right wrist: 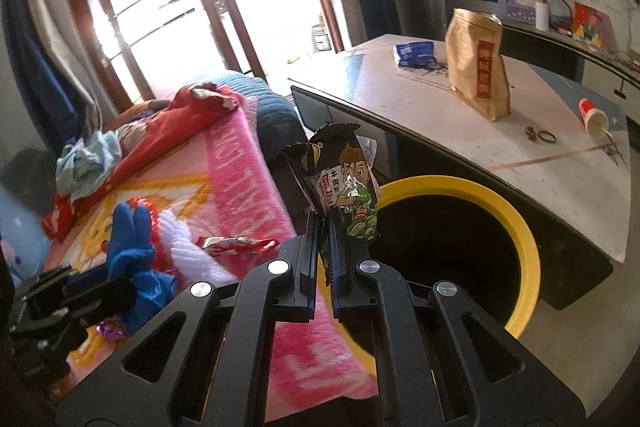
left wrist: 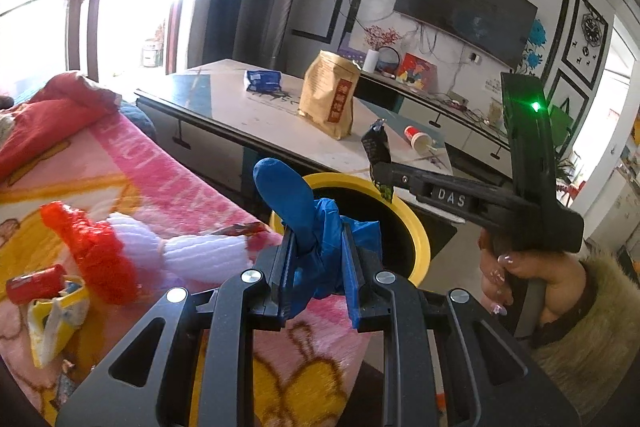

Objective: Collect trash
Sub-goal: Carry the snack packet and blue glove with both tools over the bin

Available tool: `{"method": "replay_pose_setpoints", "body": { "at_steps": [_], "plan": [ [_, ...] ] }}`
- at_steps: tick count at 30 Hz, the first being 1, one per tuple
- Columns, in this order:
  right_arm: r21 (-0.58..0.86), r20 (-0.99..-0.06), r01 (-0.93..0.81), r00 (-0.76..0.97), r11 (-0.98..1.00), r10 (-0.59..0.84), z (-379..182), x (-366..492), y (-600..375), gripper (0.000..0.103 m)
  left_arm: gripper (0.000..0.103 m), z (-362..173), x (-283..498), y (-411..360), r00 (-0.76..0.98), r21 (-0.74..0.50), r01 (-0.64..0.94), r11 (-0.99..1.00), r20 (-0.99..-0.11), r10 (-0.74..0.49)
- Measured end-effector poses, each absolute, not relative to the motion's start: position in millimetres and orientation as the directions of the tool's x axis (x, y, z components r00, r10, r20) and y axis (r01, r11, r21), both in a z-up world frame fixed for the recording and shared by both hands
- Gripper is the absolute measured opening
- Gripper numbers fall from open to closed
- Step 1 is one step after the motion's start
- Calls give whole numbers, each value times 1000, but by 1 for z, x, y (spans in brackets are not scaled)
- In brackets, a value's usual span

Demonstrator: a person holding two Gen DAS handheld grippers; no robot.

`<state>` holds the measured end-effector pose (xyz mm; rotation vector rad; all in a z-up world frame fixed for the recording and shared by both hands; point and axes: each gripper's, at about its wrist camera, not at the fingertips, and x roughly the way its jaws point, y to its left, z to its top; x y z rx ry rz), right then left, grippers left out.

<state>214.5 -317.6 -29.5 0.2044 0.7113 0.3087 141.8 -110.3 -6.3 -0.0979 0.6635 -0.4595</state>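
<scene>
Both jaws pinch tight: left gripper w/ blue glove, right gripper w/ snack wrapper; I should center above yellow bin before release.

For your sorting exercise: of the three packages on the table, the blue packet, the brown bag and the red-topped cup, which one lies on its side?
The red-topped paper cup, tipped over near the table's right end; the brown paper bag stands upright, and the blue packet lies flat.

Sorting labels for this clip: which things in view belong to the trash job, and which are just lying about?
Job:
crumpled blue glove, in left gripper
dark snack wrapper, in right gripper
yellow-rimmed round bin

Lying about:
brown paper bag
wall television
pink patterned blanket
</scene>
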Motion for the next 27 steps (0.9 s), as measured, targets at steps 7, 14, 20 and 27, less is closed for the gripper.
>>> {"method": "replay_pose_setpoints", "body": {
  "at_steps": [7,14,20,27],
  "plan": [
    [326,-631,-141,704,935,326,-43,224,-342,2,20,-24,158,-130,659,-238,395,887,-600,-454],
    [359,-655,-81,688,930,312,-59,231,-364,2,20,-36,167,-152,634,-237,410,881,-621,-461],
    [381,-676,-38,670,924,307,-73,235,-379,2,20,-47,176,-167,611,-236,420,876,-641,-466],
    [388,-707,4,643,922,295,-89,240,-389,2,20,-62,189,-183,582,-229,427,875,-670,-460]
  ]
}}
